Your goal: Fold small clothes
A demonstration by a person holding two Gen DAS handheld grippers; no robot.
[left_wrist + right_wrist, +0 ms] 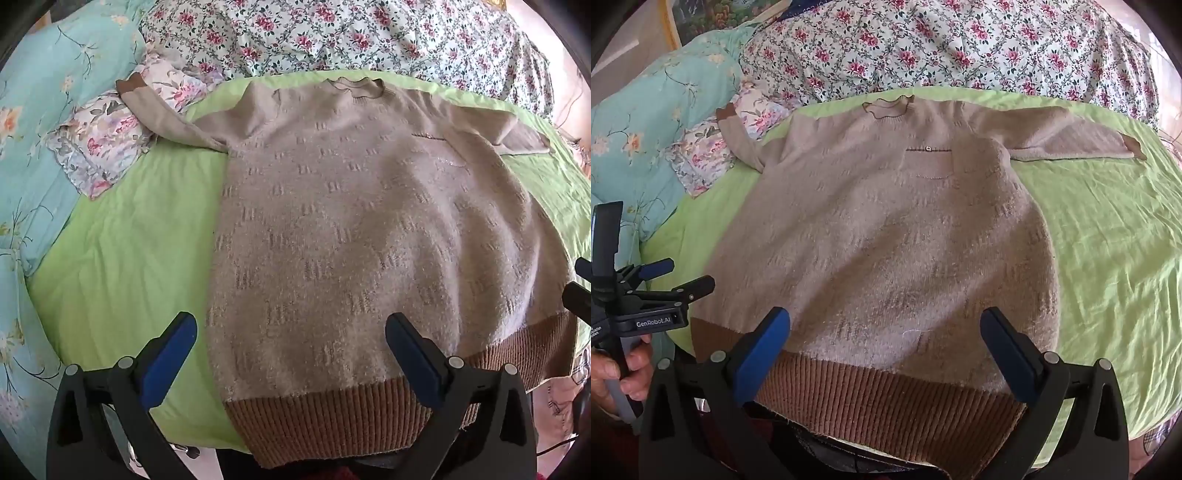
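Note:
A small beige knitted sweater (351, 229) with a brown ribbed hem lies flat, front up, on a light green sheet (122, 236); it also shows in the right wrist view (871, 236). Its sleeves spread out left and right, the left cuff resting on a floral pillow. My left gripper (291, 332) is open above the hem's left part, holding nothing. My right gripper (886, 328) is open above the hem's right part, also empty. The left gripper (676, 277) shows at the left edge of the right wrist view, held by a hand.
A teal floral quilt (44, 122) lies at the left, a small floral pillow (107, 136) beside it. A rose-patterned quilt (332, 33) is bunched behind the sweater. Green sheet (1108, 240) extends to the right of the sweater.

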